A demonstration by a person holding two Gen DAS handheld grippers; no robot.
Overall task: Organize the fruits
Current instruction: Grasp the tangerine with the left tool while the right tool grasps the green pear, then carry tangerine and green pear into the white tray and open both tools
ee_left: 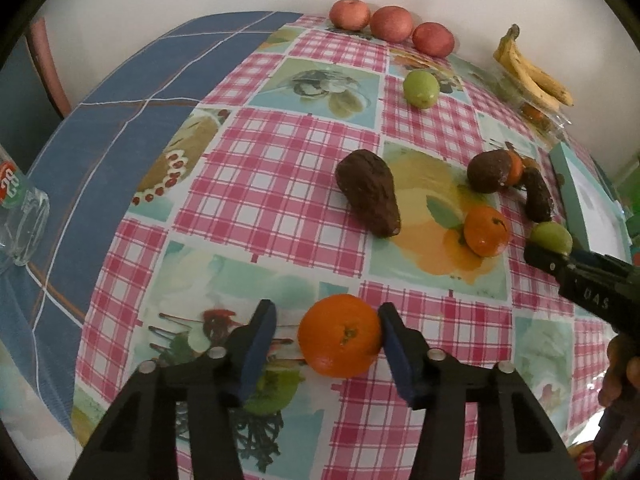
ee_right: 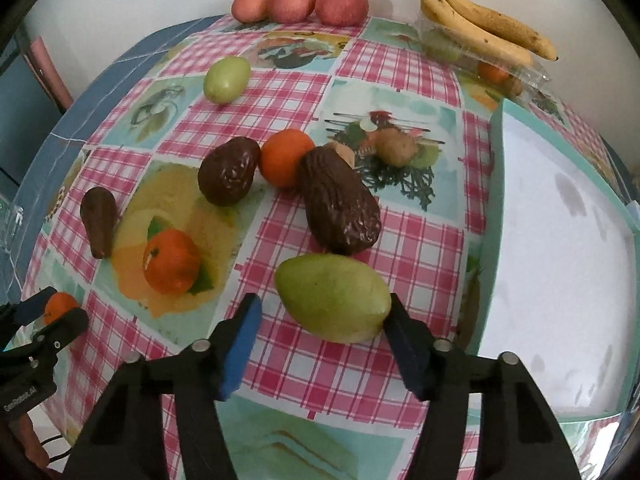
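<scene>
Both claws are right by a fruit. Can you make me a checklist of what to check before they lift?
1. Orange sits between left claw fingers: ok.
2. Both left pads press the orange: not ok, only the right pad touches.
3. Green fruit sits between right claw fingers: ok.
4. Both right pads press it: not ok, a gap shows at the left pad.
5. Box beside the green fruit leaves room to lift: ok.
6. Grip will be firm enough: cannot tell.

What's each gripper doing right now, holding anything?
Left gripper: open around the orange; only one pad touches it.
Right gripper: open around the green mango; only one pad touches it.
</scene>
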